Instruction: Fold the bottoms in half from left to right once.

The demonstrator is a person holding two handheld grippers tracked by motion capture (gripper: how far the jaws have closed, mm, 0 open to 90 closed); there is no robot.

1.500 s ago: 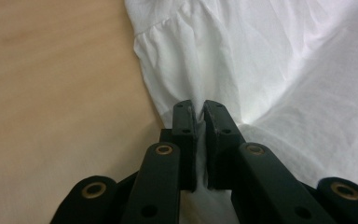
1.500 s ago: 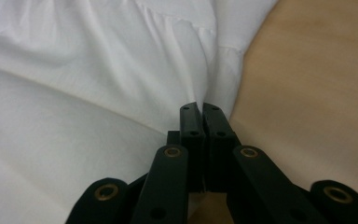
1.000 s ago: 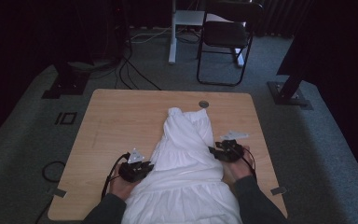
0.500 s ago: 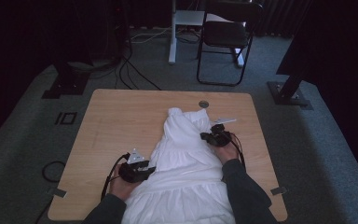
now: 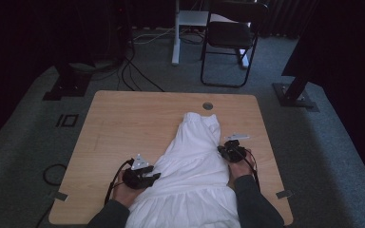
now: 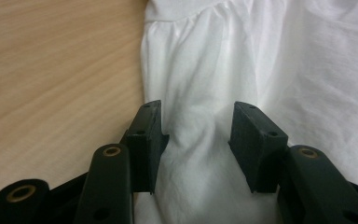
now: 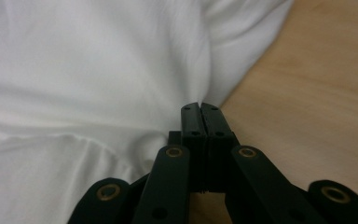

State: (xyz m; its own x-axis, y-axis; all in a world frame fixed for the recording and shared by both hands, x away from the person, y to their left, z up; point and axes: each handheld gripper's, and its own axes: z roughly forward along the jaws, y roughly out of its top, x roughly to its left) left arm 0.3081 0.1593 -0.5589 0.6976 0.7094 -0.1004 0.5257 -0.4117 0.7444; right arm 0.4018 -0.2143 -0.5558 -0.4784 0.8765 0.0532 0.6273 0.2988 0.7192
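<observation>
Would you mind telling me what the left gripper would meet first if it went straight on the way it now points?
Most likely the white garment: the left gripper has its jaws apart over the cloth's edge, which already lies between them, so it would push straight into the fabric.

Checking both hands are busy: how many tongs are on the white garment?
2. The left tongs sit at the white garment's left edge, jaws apart with cloth between them, having just been opening. The right tongs are at its right edge, jaws together at the cloth's border.
</observation>
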